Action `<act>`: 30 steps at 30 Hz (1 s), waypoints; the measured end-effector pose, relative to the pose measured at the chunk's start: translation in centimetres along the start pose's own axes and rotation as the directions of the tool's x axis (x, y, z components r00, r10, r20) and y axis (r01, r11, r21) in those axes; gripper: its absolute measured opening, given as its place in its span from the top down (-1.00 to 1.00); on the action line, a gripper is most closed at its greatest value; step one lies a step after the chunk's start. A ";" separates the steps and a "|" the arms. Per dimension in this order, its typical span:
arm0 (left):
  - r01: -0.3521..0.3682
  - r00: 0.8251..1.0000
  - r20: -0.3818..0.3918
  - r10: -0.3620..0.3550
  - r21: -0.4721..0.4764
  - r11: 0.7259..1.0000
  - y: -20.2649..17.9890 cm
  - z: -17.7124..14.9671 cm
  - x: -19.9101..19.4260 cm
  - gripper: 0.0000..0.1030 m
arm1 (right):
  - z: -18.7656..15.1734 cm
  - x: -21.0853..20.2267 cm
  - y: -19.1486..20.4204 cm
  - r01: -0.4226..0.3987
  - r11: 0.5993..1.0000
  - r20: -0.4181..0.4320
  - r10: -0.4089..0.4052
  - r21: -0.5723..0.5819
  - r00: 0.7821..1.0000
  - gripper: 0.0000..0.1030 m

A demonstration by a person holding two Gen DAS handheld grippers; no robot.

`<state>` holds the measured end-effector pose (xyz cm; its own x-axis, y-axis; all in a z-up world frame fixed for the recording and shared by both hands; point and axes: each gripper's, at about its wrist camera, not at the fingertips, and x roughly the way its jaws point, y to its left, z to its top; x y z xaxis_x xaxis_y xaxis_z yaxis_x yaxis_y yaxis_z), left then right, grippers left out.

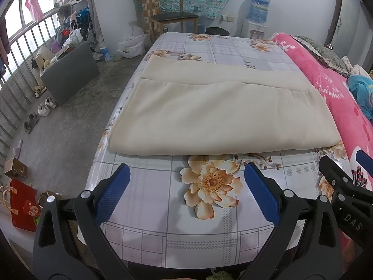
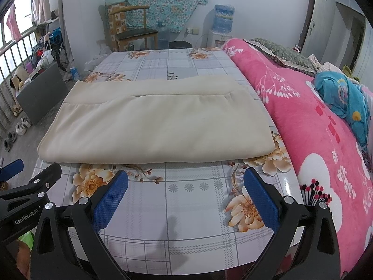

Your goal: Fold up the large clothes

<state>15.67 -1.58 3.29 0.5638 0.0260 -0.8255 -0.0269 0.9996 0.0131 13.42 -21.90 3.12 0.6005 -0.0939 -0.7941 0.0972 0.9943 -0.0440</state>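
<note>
cream blanket [image 1: 221,114] lies folded; both claws spread, apparently empty.

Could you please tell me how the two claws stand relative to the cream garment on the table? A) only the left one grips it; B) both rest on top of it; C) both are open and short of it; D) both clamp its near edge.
C: the left claw and right claw are both open over bare tablecloth, short of the cream garment.

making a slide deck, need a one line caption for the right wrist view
Open right gripper hovers before a folded cream fleece garment on a floral plaid table cover.
</note>
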 end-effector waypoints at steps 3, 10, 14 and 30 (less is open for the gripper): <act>0.000 1.000 0.000 0.000 0.000 1.000 0.1 0.0 0.0 -0.84 | 0.0 0.0 0.1 0.000 1.000 -0.001 0.000 0.001 1.000 -0.88; 0.001 1.000 0.001 -0.001 0.000 1.000 0.2 -0.1 0.0 -0.84 | 0.0 -0.1 0.0 0.001 1.000 0.001 -0.001 0.000 1.000 -0.88; 0.001 1.000 0.000 -0.001 -0.001 1.000 0.0 0.0 0.0 -0.84 | 0.0 -0.1 0.1 0.001 1.000 0.000 -0.001 0.001 1.000 -0.88; 0.001 1.000 0.001 -0.001 -0.002 1.000 0.1 0.0 0.0 -0.84 | 0.1 -0.1 0.1 0.002 1.000 -0.001 -0.002 0.000 1.000 -0.88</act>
<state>15.64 -1.45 3.31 0.5644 0.0245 -0.8251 -0.0279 0.9996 0.0106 13.42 -21.84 3.20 0.5996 -0.0958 -0.7945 0.0982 0.9941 -0.0458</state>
